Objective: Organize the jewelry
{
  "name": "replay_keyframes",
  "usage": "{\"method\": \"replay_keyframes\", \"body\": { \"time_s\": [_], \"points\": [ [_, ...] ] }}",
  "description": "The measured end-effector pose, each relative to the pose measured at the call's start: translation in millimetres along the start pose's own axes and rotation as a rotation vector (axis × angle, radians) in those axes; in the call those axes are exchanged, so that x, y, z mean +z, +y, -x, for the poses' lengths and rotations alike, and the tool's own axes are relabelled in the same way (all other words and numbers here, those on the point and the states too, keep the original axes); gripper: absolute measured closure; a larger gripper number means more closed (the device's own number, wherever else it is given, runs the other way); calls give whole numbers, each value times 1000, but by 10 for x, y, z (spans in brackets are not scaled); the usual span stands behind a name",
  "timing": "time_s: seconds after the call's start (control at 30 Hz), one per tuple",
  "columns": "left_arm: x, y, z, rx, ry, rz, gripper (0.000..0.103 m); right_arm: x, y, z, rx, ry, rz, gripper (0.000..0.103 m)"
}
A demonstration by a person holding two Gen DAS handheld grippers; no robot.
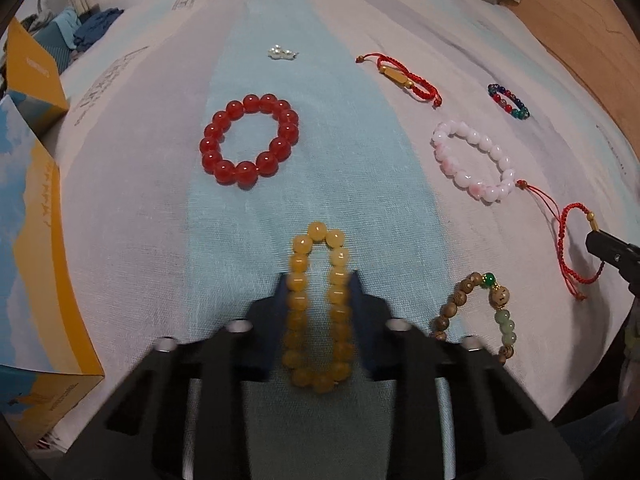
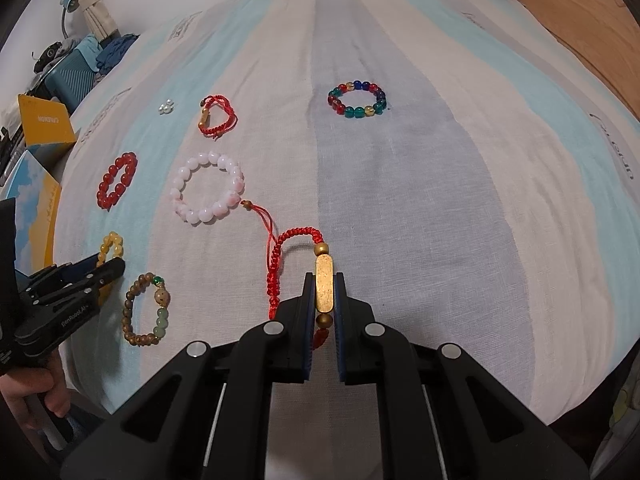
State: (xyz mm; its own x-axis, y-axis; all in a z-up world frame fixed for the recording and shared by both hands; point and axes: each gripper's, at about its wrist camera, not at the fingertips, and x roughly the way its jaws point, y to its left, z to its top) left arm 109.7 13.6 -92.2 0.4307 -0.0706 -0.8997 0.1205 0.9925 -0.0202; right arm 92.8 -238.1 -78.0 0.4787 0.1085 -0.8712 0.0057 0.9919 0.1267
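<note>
Left gripper (image 1: 319, 280): jaws narrowed on yellow bead bracelet (image 1: 318, 308), squeezed to a long loop btwn the fingers; top beads project past the tips.
Right gripper (image 2: 323, 280): jaws closed on gold bar (image 2: 324, 290) of red cord bracelet (image 2: 280, 264); cord loops out to the left over the cloth, a thin tail running up toward the pink beads.
Striped cloth (image 2: 440, 200): blue/white/grey bands, all items laid on it.
Wood-and-jade bracelet (image 1: 476, 312): just right of left gripper, flat on cloth.
Red bead bracelet (image 1: 250, 142): ahead of left gripper, round, apart from others.
Pink bead bracelet (image 2: 208, 188): btwn red beads and right gripper's cord.
2nd red cord bracelet (image 2: 216, 116): farther back, w/ gold bar.
Multicolour bead bracelet (image 2: 357, 100): far side, alone.
Small pearl cluster (image 2: 166, 107): beside 2nd cord bracelet.
Yellow boxes (image 1: 32, 72): at cloth's left edge.
</note>
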Motion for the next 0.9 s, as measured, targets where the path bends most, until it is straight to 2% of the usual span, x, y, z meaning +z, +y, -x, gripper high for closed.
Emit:
{"method": "replay_keyframes", "body": {
  "time_s": [0.13,0.9],
  "points": [
    [11,71,28,-33,5,25,85,9,3,4,4,-8,0,95],
    [-20,132,432,-58,-32,53,85,4,-1,202,39,-72,-15,95]
  ]
}}
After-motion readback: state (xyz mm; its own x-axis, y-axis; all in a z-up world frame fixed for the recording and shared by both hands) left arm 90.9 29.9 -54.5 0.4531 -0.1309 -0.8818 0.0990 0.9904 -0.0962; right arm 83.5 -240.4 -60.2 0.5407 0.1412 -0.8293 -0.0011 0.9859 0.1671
